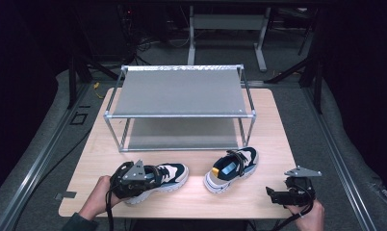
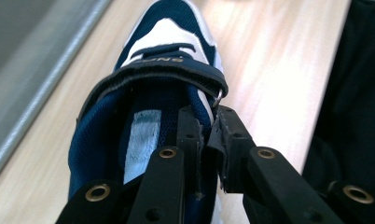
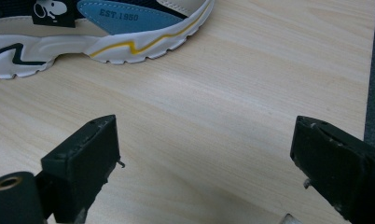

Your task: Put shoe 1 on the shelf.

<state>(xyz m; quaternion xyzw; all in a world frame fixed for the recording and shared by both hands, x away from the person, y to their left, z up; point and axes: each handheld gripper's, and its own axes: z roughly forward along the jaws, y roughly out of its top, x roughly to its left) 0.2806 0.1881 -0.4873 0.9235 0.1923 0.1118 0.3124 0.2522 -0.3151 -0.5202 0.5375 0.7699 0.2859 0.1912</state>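
Now shoe (image 2: 153, 93) collar between left gripper (image 2: 206, 135) jaws

Setting: a robotics or recording lab, not a home. Light wooden table (image 1: 278, 144) stands alone on grey carpet, bordered by metal floor rails (image 1: 35, 168). Dark curtains close off both sides. Behind the far edge: loose cables (image 1: 148, 45) and the metal frame of another bench (image 1: 227, 24).
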